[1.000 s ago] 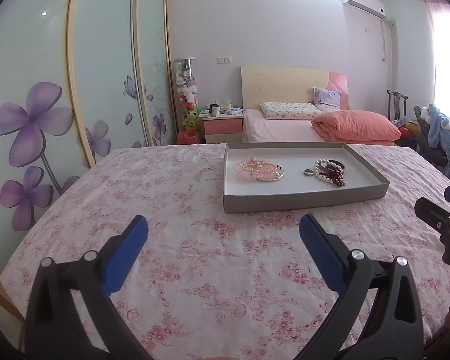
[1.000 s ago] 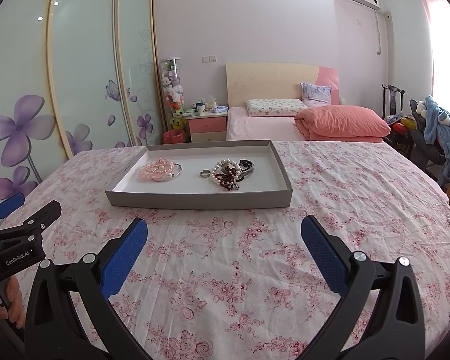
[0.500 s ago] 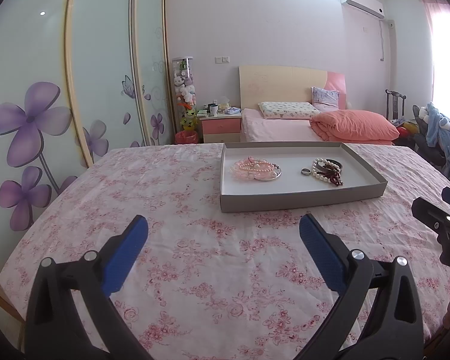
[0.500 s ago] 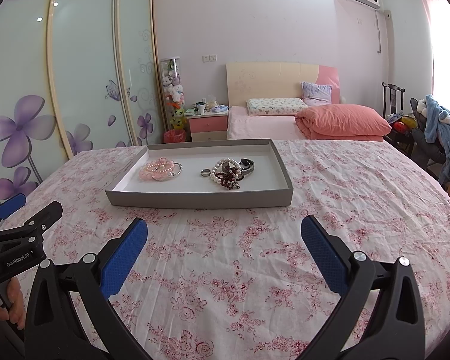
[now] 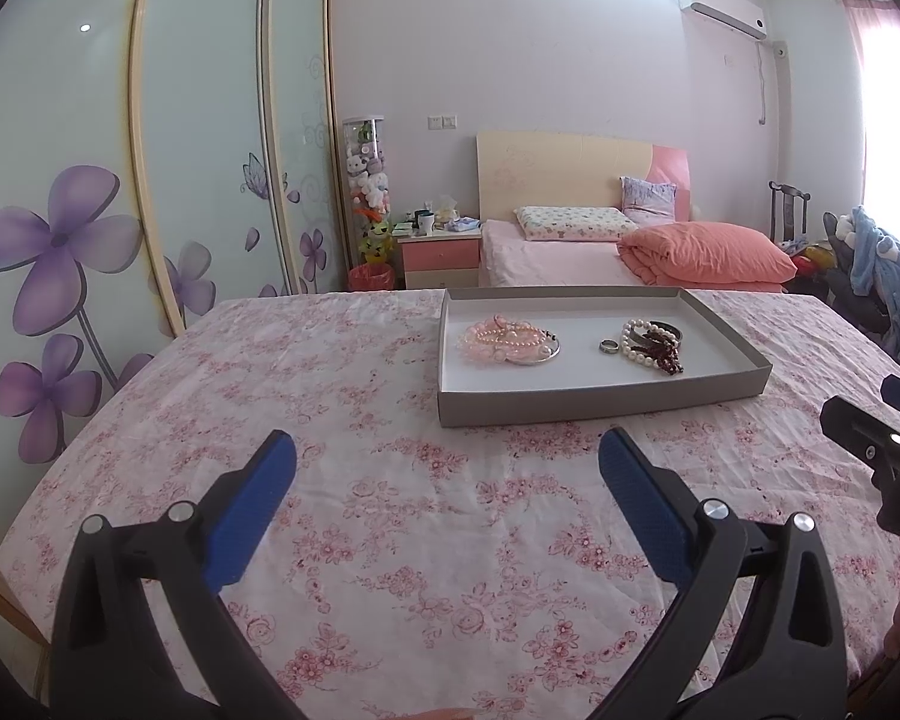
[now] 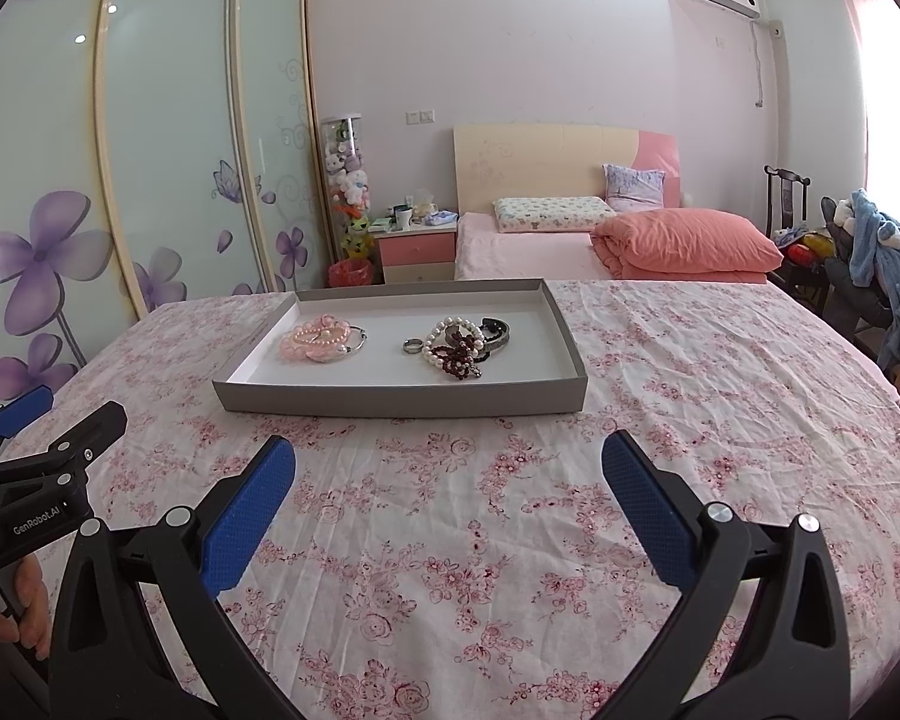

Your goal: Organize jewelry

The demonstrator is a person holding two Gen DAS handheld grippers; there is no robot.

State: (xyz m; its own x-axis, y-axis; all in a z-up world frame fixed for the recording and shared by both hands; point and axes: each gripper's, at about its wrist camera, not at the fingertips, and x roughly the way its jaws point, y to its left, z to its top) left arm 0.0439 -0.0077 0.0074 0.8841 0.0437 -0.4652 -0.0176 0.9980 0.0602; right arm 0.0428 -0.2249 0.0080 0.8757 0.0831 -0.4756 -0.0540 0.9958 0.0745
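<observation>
A shallow grey tray (image 5: 594, 405) (image 6: 402, 403) lies on the floral cloth ahead of both grippers. In it lie a pile of pink bead bracelets with a silver bangle (image 5: 507, 342) (image 6: 321, 341), a small metal ring (image 5: 608, 347) (image 6: 412, 346), a white pearl bracelet (image 5: 637, 343) (image 6: 444, 333), dark red beads (image 5: 666, 354) (image 6: 459, 357) and a dark bangle (image 6: 498, 333). My left gripper (image 5: 447, 477) is open and empty, short of the tray. My right gripper (image 6: 448, 480) is open and empty, also short of the tray.
The cloth-covered surface (image 5: 390, 480) spreads wide around the tray. A wardrobe with purple flower doors (image 5: 90, 210) stands at the left. A bed with an orange quilt (image 5: 708, 252), a nightstand (image 5: 441, 258) and a chair with blue clothing (image 5: 882, 276) stand behind.
Both views have shifted slightly; the tray sits a little more to the left and a touch nearer. Both grippers stay open and the jewelry has not moved.
</observation>
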